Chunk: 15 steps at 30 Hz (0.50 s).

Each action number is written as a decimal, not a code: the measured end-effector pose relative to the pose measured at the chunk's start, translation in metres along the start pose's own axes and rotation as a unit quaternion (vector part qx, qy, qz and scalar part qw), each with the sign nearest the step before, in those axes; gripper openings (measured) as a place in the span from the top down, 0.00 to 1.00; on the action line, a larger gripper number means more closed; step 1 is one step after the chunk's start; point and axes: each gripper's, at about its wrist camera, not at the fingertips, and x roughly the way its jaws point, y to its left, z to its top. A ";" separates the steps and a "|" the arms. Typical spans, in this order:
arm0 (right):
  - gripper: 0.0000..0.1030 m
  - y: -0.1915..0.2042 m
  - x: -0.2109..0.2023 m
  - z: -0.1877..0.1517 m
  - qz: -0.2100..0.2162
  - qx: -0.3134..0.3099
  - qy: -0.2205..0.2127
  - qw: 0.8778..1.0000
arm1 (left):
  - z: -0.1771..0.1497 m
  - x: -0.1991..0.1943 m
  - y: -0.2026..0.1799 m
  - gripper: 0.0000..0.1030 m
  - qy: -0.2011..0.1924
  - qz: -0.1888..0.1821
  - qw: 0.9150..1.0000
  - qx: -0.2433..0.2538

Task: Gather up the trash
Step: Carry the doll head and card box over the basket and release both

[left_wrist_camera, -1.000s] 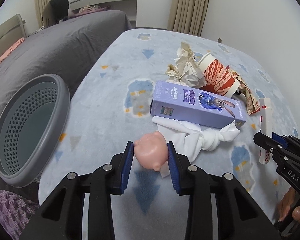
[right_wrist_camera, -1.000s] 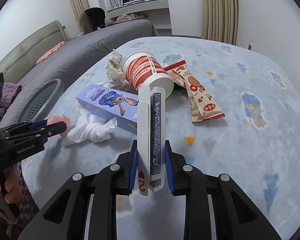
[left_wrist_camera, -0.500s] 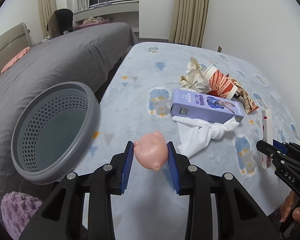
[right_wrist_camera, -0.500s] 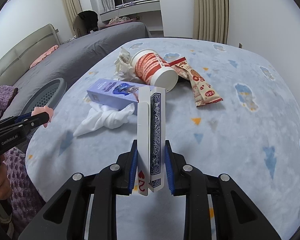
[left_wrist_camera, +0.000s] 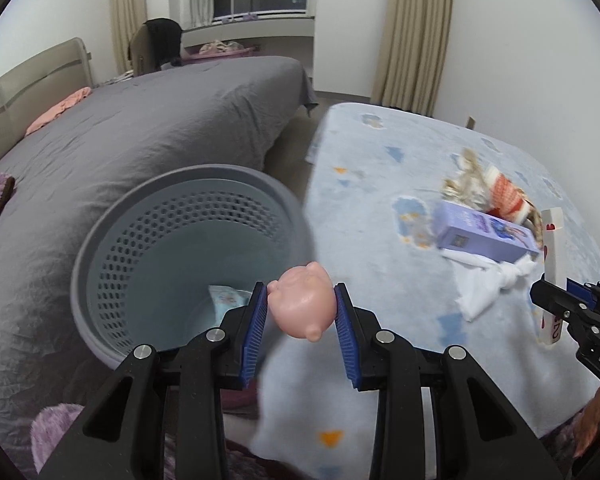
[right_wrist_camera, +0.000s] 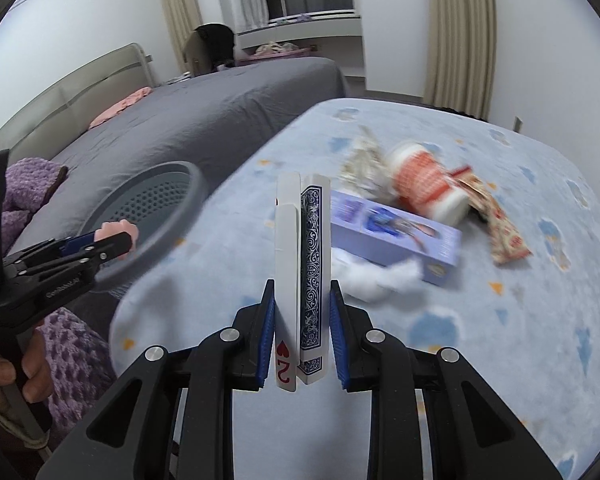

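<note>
Rubbery-looking pink toy (left_wrist_camera: 301, 305) pinched over round perforated grey basket (left_wrist_camera: 112, 240).

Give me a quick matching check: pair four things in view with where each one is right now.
Things:
1. pink pig toy
2. playing cards
3. purple box
4. small packet

Places:
A. inside the grey basket
B. in the right gripper
C. in the left gripper
D. lying on the blue blanket

Pairs: 1-C, 2-B, 3-D, 4-A
</note>
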 end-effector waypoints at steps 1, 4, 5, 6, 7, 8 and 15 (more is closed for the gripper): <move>0.76 0.009 0.006 0.005 0.007 -0.007 0.000 1.000 | 0.002 0.001 0.011 0.67 -0.002 0.006 1.000 -0.004; 0.76 0.039 0.024 0.021 0.029 -0.029 0.003 0.999 | 0.008 0.006 0.041 0.67 -0.006 0.023 1.000 -0.014; 0.76 0.047 0.030 0.025 0.035 -0.034 0.004 0.999 | 0.010 0.007 0.048 0.67 -0.007 0.027 0.999 -0.017; 0.76 0.058 0.038 0.031 0.043 -0.043 0.005 0.998 | 0.013 0.010 0.060 0.67 -0.010 0.034 0.999 -0.021; 0.76 0.067 0.044 0.035 0.047 -0.050 0.007 0.998 | 0.015 0.011 0.067 0.67 -0.011 0.039 0.999 -0.023; 0.76 0.075 0.049 0.038 0.051 -0.056 0.007 0.997 | 0.018 0.014 0.077 0.67 -0.014 0.045 0.999 -0.026; 0.76 0.124 0.093 0.065 0.081 -0.087 0.021 0.993 | 0.030 0.033 0.118 0.67 -0.016 0.070 0.997 -0.037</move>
